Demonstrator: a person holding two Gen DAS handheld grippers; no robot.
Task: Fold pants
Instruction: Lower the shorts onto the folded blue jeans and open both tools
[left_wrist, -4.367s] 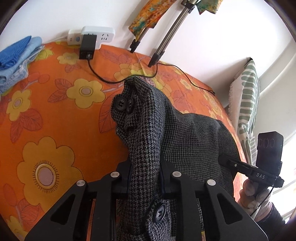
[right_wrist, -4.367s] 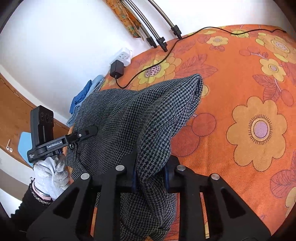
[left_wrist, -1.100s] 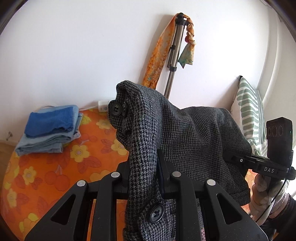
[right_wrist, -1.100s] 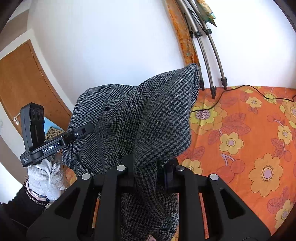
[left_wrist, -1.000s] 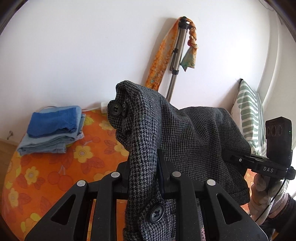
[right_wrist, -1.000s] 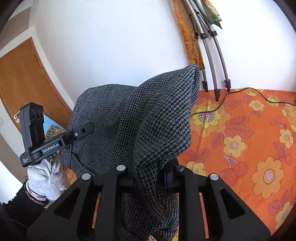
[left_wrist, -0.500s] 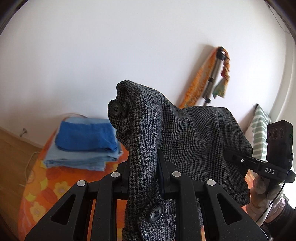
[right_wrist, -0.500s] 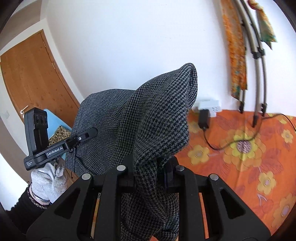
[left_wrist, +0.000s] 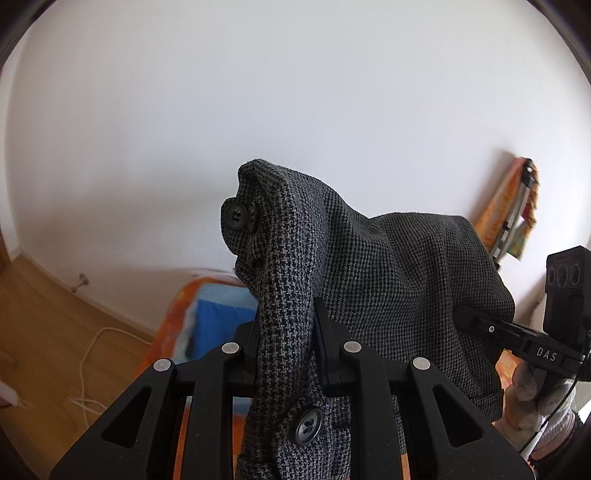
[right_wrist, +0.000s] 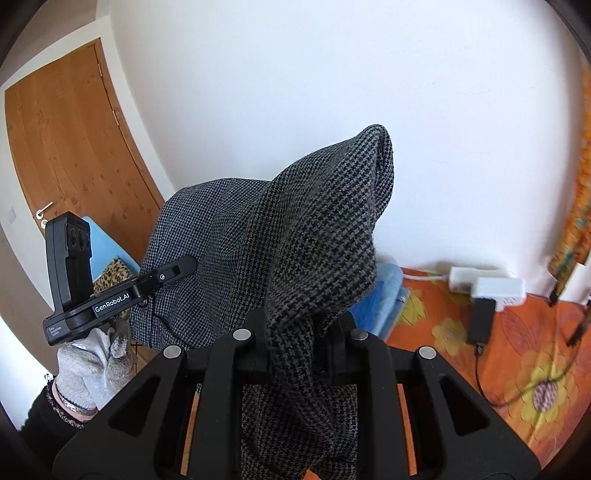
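The grey houndstooth pants (left_wrist: 388, 266) hang in the air between my two grippers, with black buttons (left_wrist: 236, 214) on the waistband. My left gripper (left_wrist: 286, 332) is shut on the buttoned waistband edge. My right gripper (right_wrist: 295, 332) is shut on the other end of the pants (right_wrist: 325, 229). In the left wrist view the right gripper (left_wrist: 517, 339) shows at the far right, in a gloved hand. In the right wrist view the left gripper (right_wrist: 122, 291) shows at the left. The lower part of the pants is hidden below both views.
A bed with an orange flowered cover (right_wrist: 517, 369) lies below. A folded blue stack (left_wrist: 218, 325) sits at its corner. A white power strip and black adapter (right_wrist: 487, 291) lie by the wall. A tripod with a scarf (left_wrist: 513, 221) stands at the right, a wooden door (right_wrist: 66, 147) at the left.
Both grippers have lifted the pants up from the bed and swung left. The views now show mostly wall, the blue stack, wooden floor and the door.
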